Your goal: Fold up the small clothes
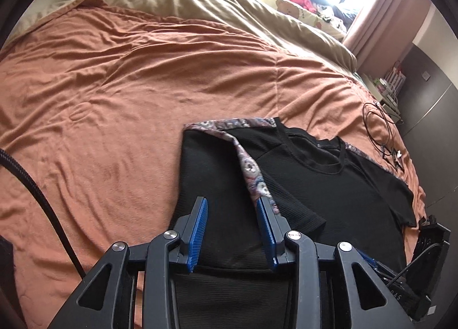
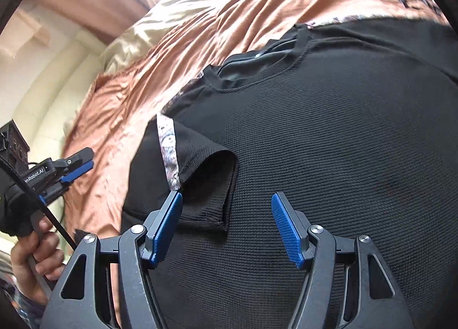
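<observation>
The black T-shirt (image 1: 309,186) lies front-up on the bed (image 1: 114,85), over its rust-orange blanket, filling the four-to-six o'clock part of the left wrist view and nearly all of the right wrist view. Its left side is already folded in over the chest, so the sleeve (image 2: 206,174) lies on top with its patterned trim (image 1: 252,174) running as a diagonal band toward the collar (image 1: 323,157) at about one o'clock.

The main risk, as a judgement, is that the folded flap springs back or creeps: the ribbed knit looks soft and slightly bunched along the fold, and a gripper dragging across it could pull the sleeve out of line. The loose cable (image 1: 383,134) at three o'clock beside the far sleeve could snag when that side is lifted. The wrinkled blanket gives an uneven base, so creases may set crooked.

The left hand-held gripper (image 1: 232,231) stands partly open, nothing pinched, its blue pads (image 1: 200,223) just above the folded cloth. The right hand-held gripper (image 2: 226,229) is spread wider and empty over the shirt's body. The person's hand (image 2: 34,254) shows at eight o'clock.
</observation>
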{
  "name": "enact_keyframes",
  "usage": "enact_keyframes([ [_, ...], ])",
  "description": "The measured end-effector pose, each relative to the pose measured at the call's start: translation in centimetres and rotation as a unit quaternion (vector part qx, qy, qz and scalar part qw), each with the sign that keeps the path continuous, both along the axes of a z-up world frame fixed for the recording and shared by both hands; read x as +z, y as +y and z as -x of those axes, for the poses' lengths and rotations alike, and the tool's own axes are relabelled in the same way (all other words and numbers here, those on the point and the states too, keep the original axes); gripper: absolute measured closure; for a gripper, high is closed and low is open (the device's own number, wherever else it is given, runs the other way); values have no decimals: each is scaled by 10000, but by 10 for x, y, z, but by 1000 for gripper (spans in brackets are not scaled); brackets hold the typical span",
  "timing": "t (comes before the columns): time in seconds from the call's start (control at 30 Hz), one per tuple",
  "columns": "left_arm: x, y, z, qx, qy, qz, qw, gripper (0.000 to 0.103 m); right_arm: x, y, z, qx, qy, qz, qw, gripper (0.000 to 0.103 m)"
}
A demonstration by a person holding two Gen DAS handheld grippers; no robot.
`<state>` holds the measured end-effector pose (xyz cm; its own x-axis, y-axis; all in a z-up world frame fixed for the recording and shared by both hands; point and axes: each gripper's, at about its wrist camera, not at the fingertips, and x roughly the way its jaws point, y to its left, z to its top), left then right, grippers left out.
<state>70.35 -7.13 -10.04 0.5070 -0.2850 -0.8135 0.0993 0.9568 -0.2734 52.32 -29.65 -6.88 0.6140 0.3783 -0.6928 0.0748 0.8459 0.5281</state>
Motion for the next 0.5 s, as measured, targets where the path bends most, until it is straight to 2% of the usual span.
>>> enact_keyframes([
  [0.13, -11, 19, 4, 76, 98, -81, 9999, 65, 6, 26, -7, 189, 20, 484, 9986, 40],
  [0.27, -23, 35, 8, 83, 173, -110, 9998, 65, 10, 58, -19, 387, 40, 1212, 9919, 40],
  [0.33, -30, 40, 10, 94, 221, -90, 9997, 65, 13, 74, -25, 365, 35, 1569, 9869, 37],
  [0.4, -38, 47, 11, 117, 286, -61, 9995, 65, 15, 88, -30, 344, 24, 1737, 9842, 30],
  [0.5, -49, 51, 12, 99, 345, -81, 9993, 65, 17, 111, -37, 465, -37, 2083, 9769, 29],
])
